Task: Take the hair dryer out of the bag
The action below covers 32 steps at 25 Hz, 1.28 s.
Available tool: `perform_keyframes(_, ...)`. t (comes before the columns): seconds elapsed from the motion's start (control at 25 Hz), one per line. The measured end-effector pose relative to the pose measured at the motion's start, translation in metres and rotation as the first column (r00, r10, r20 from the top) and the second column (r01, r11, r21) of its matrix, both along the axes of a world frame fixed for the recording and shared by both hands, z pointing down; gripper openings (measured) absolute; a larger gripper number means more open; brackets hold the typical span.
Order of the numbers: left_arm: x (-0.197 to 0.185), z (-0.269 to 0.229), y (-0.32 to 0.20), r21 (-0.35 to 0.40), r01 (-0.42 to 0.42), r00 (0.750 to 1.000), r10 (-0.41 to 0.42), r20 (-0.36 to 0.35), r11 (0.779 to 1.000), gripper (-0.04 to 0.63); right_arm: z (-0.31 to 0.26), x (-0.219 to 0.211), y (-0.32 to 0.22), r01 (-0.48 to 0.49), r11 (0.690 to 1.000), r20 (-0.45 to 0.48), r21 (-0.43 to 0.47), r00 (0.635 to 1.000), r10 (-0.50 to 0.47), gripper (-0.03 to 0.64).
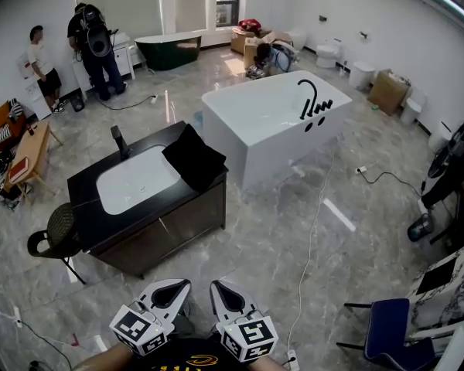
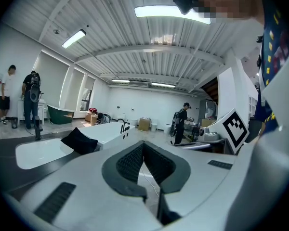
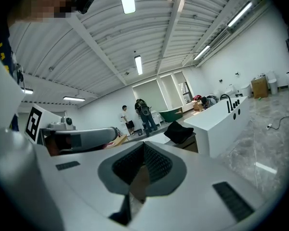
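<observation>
Looks like a bathroom-fittings showroom or test hall, prob. not a home; white bathtub mid-floor, dark green tub at the back, black vanity w/ sink standing free, toilets along the wall; cardboard boxes, loose cables on glossy tile floor; ribbed ceiling w/ strip lights.

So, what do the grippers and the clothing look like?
The left gripper and right gripper are pointed white shells with dark grey ribbed pads. Each carries a cube with black-and-white square markers. The person wears a black top with yellow print.
</observation>
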<state>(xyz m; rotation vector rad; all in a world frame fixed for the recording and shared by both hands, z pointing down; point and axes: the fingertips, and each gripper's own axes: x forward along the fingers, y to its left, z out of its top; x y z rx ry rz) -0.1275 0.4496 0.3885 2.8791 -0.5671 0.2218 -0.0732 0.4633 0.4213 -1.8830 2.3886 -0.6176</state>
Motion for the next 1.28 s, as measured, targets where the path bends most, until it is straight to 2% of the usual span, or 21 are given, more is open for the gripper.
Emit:
perform_keyframes(0.28, 0.015, 0.010, -0.014, -0.026, -0.010, 1.000, 0.011, 0.028, 1.000, 0.003, 0.011, 0.000, -0.013, 0.058, 0.998, 0.014, -0.012, 0.998, -0.058, 0.006)
perform_keyframes(0.56, 0.041, 0.018, -0.055, -0.035, -0.067, 0.998, 0.067, 0.012, 0.997, 0.003, 0.007, 0.039, -0.050, -0.069, 0.998, -0.026, 0.011, 0.997, 0.069, 0.007)
perform_keyframes(1.0, 0.066, 0.016, -0.185, -0.052, -0.115, 0.993, 0.112, -0.043, 0.992, 0.003, 0.017, 0.057, -0.170, -0.112, 0.993, -0.074, -0.046, 0.991, 0.109, 0.006)
perform_keyframes(1.28, 0.066, 0.033, -0.249, -0.113, -0.133, 0.990, 0.125, -0.072, 0.985, 0.003, 0.028, 0.057, -0.227, -0.137, 0.985, -0.101, -0.108, 0.987, 0.126, 0.007)
